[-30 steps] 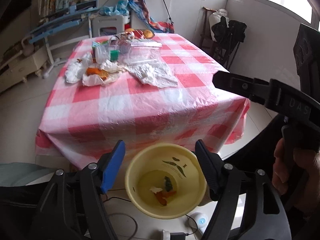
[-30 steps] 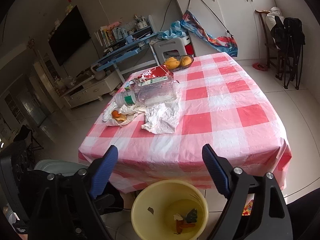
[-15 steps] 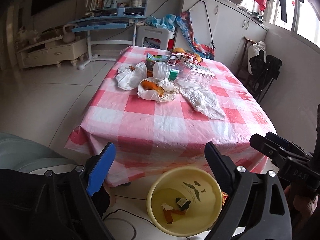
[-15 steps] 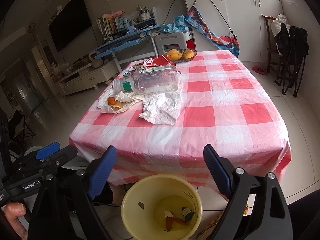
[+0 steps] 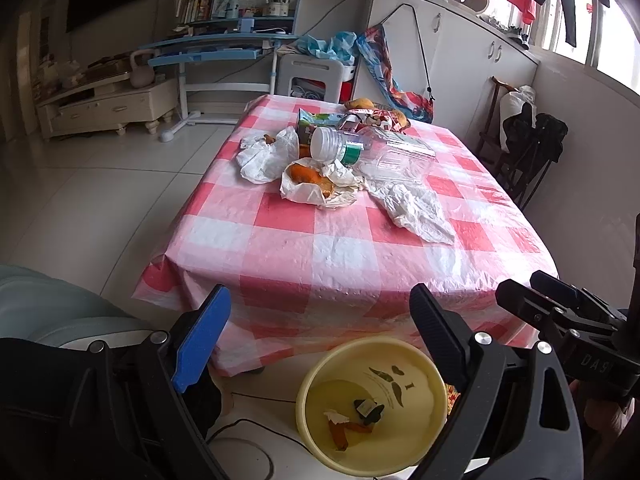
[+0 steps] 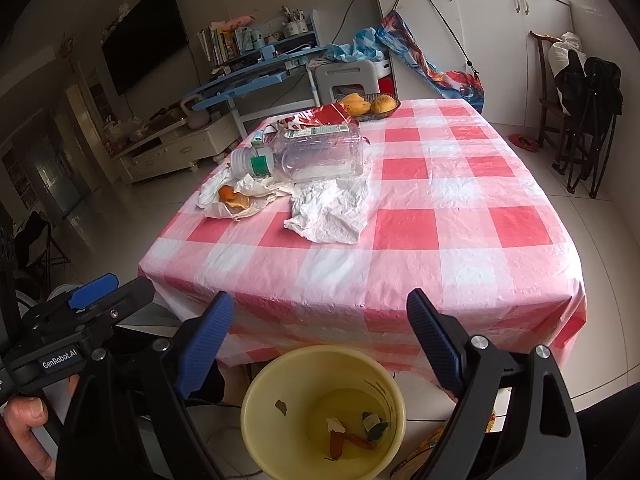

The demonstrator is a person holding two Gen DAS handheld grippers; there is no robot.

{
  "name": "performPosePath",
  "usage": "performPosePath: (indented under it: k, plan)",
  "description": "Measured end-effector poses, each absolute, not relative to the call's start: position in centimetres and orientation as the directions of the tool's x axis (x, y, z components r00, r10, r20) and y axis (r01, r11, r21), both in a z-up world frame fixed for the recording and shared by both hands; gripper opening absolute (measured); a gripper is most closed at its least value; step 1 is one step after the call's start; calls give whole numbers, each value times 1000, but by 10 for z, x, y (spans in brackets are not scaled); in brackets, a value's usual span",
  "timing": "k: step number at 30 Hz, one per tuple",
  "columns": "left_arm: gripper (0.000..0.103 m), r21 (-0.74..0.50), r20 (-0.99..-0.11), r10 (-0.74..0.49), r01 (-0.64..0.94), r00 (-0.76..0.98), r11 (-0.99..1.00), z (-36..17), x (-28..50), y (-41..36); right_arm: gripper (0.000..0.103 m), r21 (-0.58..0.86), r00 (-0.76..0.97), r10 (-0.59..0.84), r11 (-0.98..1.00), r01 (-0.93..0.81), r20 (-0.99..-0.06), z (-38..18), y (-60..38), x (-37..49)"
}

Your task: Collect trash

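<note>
A yellow bin [image 5: 372,404] [image 6: 323,412] stands on the floor at the table's near edge, with a few scraps in its bottom. Trash lies on the red-and-white checked table [image 5: 344,240] [image 6: 400,232]: a clear plastic bottle [image 6: 312,154] [image 5: 376,152] on its side, a crumpled white tissue [image 6: 332,212] [image 5: 412,208], orange peel on white paper [image 6: 234,200] [image 5: 316,184], a white bag [image 5: 264,156] and snack wrappers [image 6: 324,114]. My left gripper [image 5: 320,340] and right gripper [image 6: 320,336] are both open and empty, above the bin and short of the table.
A bowl of mangoes [image 6: 370,104] sits at the table's far end. A blue desk [image 5: 224,48], a white stool [image 5: 312,76], a low TV cabinet [image 5: 104,104] and white cupboards [image 6: 480,32] stand behind. A chair with dark clothes [image 6: 584,92] stands right.
Both grippers have risen and tilted up from the bin, so the table and room show more fully. Both stay open and empty. The trash has not moved.
</note>
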State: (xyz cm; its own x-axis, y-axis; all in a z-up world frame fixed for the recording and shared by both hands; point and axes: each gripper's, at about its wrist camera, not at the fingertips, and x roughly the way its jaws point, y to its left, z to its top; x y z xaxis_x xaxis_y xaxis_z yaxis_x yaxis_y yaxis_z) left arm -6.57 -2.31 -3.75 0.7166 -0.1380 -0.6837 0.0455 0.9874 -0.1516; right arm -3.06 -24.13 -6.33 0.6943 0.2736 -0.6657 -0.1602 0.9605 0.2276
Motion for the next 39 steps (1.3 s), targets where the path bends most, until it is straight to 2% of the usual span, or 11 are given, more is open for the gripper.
performPosePath:
  k: [19, 39]
  plan:
    - [87, -152, -683, -136, 43, 717, 987, -38, -66, -22, 85, 204, 685, 268, 963, -175, -677, -67, -235, -29]
    - [87, -189, -684, -109, -31, 721, 981, -43, -57, -8, 85, 193, 687, 265, 964, -182, -676, -66, -232, -29]
